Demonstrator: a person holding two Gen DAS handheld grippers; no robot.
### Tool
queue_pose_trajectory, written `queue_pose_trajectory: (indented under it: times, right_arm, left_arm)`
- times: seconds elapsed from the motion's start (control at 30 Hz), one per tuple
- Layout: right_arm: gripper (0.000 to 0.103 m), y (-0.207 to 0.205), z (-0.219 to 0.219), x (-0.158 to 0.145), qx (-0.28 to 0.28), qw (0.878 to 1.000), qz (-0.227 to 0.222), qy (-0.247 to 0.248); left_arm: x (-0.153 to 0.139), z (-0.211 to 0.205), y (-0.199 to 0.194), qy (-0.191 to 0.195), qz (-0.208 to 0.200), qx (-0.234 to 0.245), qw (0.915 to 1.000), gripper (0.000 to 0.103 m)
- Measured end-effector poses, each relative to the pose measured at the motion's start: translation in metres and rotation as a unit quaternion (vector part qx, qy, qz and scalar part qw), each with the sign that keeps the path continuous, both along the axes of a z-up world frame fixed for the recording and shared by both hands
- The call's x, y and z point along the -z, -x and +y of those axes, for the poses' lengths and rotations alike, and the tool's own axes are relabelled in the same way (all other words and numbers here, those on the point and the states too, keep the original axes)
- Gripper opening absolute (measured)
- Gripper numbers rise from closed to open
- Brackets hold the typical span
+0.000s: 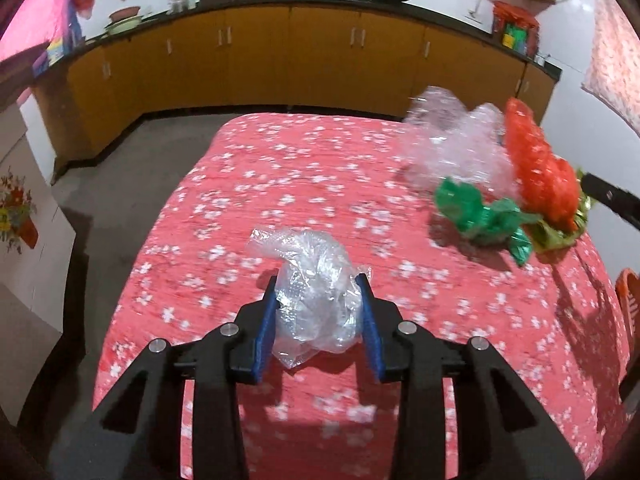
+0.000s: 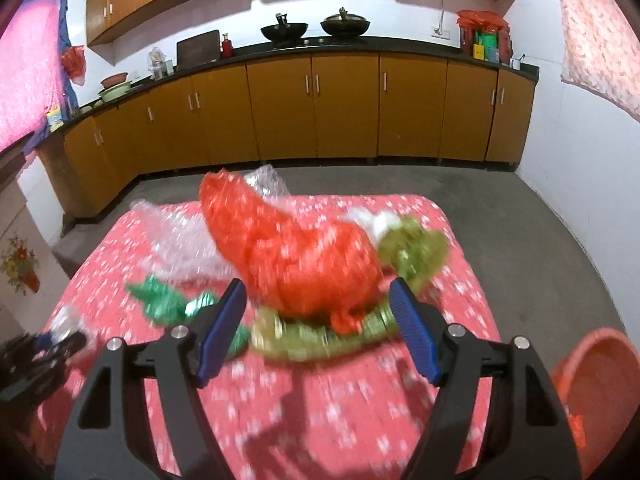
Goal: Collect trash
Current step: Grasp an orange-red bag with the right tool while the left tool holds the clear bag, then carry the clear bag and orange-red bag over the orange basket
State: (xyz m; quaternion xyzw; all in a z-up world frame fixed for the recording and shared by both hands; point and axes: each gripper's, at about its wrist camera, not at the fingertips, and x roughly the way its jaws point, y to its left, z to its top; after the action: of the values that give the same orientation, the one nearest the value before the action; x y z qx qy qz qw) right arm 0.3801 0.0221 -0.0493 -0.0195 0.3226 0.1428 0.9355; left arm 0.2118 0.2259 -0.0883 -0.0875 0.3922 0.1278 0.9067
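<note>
My left gripper (image 1: pixel 318 280) is shut on a crumpled clear plastic bag (image 1: pixel 316 296) above the red flowered tablecloth (image 1: pixel 248 208). To its right lie a bubble-wrap sheet (image 1: pixel 452 140), a green wrapper (image 1: pixel 480 216) and a red plastic bag (image 1: pixel 540 176) on a gold-green wrapper (image 1: pixel 560 236). My right gripper (image 2: pixel 318 290) is open, its blue pads either side of the near end of the red bag (image 2: pixel 304 256), which rests on the gold-green wrapper (image 2: pixel 416 248). The green wrapper (image 2: pixel 168 300) and bubble wrap (image 2: pixel 180 240) lie to its left. This view is blurred.
An orange basket (image 2: pixel 596 396) stands at the table's right edge, also seen in the left wrist view (image 1: pixel 628 304). My left gripper shows at the far left (image 2: pixel 36 356). Brown kitchen cabinets (image 2: pixel 320 108) run along the far wall across a grey floor (image 2: pixel 520 216).
</note>
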Motion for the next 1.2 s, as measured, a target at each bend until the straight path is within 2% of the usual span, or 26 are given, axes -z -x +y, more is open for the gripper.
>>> queue_pose_trajectory:
  times: [0.13,0.2,0.27,0.37,0.43,0.67,0.83,1.0,1.2]
  right_arm:
    - [0.071,-0.02,0.013,0.009,0.002,1.0,0.012,0.022]
    - [0.054,-0.026,0.017,0.017,-0.006,0.999,0.029,0.034]
    - [0.027,-0.028,0.019,0.025,-0.016,0.998,0.045,0.04]
    - [0.011,-0.024,0.018,0.03,-0.031,0.997,0.058,0.026]
    - [0.005,-0.02,0.018,0.031,-0.038,0.997,0.06,0.025]
    - [0.003,0.01,0.005,0.013,-0.057,0.997,0.049,-0.008]
    - [0.003,0.043,-0.013,-0.002,-0.06,0.997,0.035,-0.019]
    - [0.003,0.069,-0.028,-0.016,-0.049,0.998,0.026,-0.027]
    - [0.003,0.101,-0.058,-0.031,-0.029,0.999,0.015,-0.042]
  left_arm:
    - [0.002,0.009,-0.001,0.005,0.001,-0.005,1.0,0.038]
    - [0.004,0.012,-0.001,0.01,0.003,-0.004,0.9999,0.038]
    - [0.006,0.015,-0.003,0.018,0.003,-0.005,0.9998,0.038]
    - [0.006,0.014,-0.003,0.018,0.002,-0.001,0.9998,0.038]
    - [0.005,0.013,-0.002,0.015,0.001,0.001,0.9999,0.038]
    - [0.001,0.01,0.005,0.008,-0.004,0.0,1.0,0.038]
    - [-0.015,0.0,0.015,0.002,-0.021,0.01,0.9997,0.038]
    - [-0.034,-0.018,0.026,0.0,-0.047,0.034,0.9983,0.038]
    - [-0.063,-0.051,0.038,-0.007,-0.089,0.082,0.9926,0.038]
